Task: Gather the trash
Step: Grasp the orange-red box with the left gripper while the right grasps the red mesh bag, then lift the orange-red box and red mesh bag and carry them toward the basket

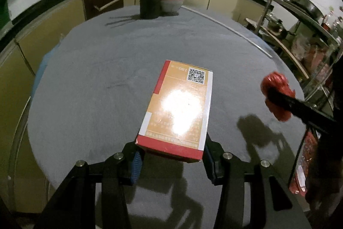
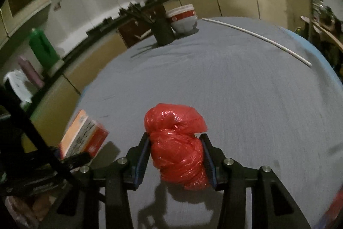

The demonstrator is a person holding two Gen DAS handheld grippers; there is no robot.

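- Your left hand-held gripper [image 1: 172,159] is clamped on the near end of the orange-and-red carton [image 1: 180,106], blue pads pressed to both its sides; the box juts forward, lifted off the grey counter [image 1: 107,78], with its shadow thrown on the cloth below.
- Your right hand-held gripper [image 2: 175,161] is squeezing the crumpled red plastic bag [image 2: 175,143]; the bundle bulges out past the fingertips and hangs clear of the cloth, above its own shadow.
- From the left wrist view that red bag [image 1: 276,98] shows up by the counter's right edge, held in the other tool's dark fingers.
- From the right wrist view the carton [image 2: 82,136] sits tilted over the counter's left edge.
- At the far edge stand a black cylindrical container [image 1: 150,4] and, touching or just beside it, a red-and-white bucket [image 1: 171,0].
- A thin white rod [image 2: 257,35] lies along the far right edge.
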